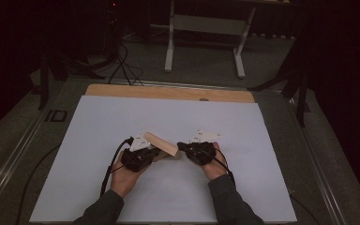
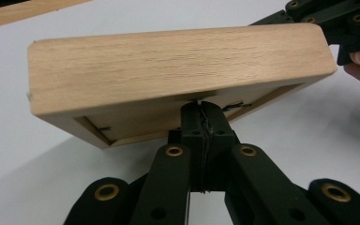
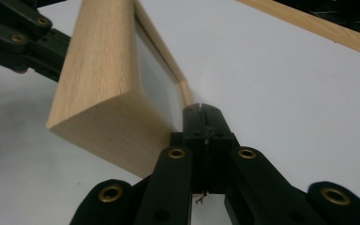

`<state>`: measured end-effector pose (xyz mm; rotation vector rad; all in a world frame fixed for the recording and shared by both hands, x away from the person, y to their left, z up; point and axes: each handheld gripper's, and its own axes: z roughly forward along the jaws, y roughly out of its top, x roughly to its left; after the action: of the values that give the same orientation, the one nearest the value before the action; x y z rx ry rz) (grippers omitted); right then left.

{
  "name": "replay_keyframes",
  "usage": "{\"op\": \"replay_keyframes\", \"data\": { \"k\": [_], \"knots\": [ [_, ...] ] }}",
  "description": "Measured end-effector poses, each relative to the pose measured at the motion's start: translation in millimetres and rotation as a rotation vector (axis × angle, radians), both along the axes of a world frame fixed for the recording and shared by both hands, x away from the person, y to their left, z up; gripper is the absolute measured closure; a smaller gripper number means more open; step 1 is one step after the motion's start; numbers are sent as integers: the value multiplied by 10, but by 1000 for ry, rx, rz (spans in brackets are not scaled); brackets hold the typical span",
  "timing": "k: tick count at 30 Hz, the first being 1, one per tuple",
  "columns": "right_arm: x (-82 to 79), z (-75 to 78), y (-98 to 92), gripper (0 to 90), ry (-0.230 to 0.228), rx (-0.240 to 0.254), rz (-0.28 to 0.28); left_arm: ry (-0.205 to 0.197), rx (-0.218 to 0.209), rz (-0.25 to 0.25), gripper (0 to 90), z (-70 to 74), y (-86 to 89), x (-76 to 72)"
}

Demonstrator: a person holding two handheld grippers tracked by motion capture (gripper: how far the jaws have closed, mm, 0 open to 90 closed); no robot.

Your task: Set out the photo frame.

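Floor of grey carpet [image 1: 201, 65] is seen beyond the table in the high view, with a white desk frame [image 1: 205, 28] standing on it and black cables [image 1: 122, 65] trailing at the left; the room behind is dark. A white sheet [image 1: 168, 197] covers the table, whose wooden edge [image 1: 168, 92] is left bare at the far side. Near the sheet's middle a wooden picture frame [image 1: 161, 143] is held tilted between the left gripper [image 1: 154, 151] and the right gripper [image 1: 182, 146], each carried in a hand.

In the left gripper view, the frame [image 2: 168, 65] is seen from its lower back edge, a recessed back panel being visible. The left gripper [image 2: 201, 112] has its jaws pressed together just beneath that edge; whether anything is pinched cannot be told. The right gripper [image 2: 281, 18] touches the frame's far corner.

In the right gripper view, the frame [image 3: 98, 84] stands on edge at the left, its glazed face turned rightward. The right gripper [image 3: 201, 110] is clenched shut beside the frame's lower corner. The left gripper [image 3: 56, 47] meets the frame's far side.
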<state>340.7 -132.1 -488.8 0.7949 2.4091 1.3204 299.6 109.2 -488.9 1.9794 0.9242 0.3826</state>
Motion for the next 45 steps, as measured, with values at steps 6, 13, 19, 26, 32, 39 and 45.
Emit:
{"op": "replay_keyframes", "data": {
  "k": [6,13,19,26,32,39,45],
  "knots": [
    [-31,2,21,896,-7,-8,11,0,-2,4,888,0,2,1],
    [-68,-2,30,896,-10,-21,20,2,0,-1,887,-9,-14,-2],
    [-106,-7,35,896,-10,-28,28,4,5,-5,888,-18,-23,-4],
    [-141,-3,67,896,-11,-35,44,9,13,-1,893,-31,-34,-4],
    [-174,-1,101,896,-11,-37,56,12,11,2,893,-42,-31,-7],
    [-200,-2,127,896,-13,-39,69,17,8,7,893,-63,-26,3],
    [-230,-2,174,896,-14,-40,86,24,-3,18,893,-73,9,23]
  ]
}}
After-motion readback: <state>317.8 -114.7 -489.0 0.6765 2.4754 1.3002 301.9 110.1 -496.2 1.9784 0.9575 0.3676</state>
